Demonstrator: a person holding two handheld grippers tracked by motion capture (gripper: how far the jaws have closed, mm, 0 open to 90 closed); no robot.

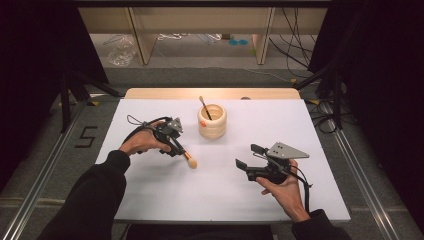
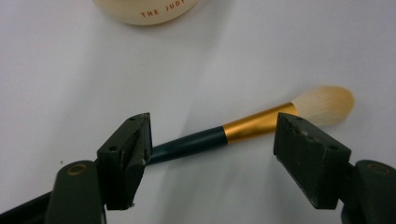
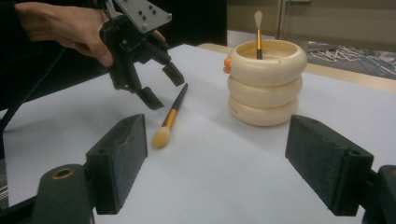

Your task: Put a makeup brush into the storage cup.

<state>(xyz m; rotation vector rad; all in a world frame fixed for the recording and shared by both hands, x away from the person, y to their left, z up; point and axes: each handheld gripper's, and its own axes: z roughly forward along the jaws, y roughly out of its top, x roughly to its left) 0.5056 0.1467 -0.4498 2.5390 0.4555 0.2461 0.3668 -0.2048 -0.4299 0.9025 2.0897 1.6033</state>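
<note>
A makeup brush [image 1: 189, 159] [image 2: 233, 133] [image 3: 170, 119] with a dark handle, gold ferrule and pale bristles lies flat on the white table. My left gripper [image 1: 176, 149] [image 2: 212, 122] [image 3: 166, 89] points down over its handle with the jaws open on either side, not pressing it. To the brush's right stands a cream ringed holder [image 1: 212, 122] [image 2: 149, 11] [image 3: 266, 88] with a second brush [image 1: 204, 107] [image 3: 257, 32] upright inside. My right gripper [image 1: 247, 156] [image 3: 217, 128] hangs open at the right with nothing between its jaws, pointed toward the holder.
The white sheet [image 1: 165, 195] covers a wooden table whose far edge [image 1: 210, 93] shows behind the holder. Metal rails [image 1: 45, 165] run along both sides on the floor. Cables [image 1: 295, 45] and shelving stand beyond the table.
</note>
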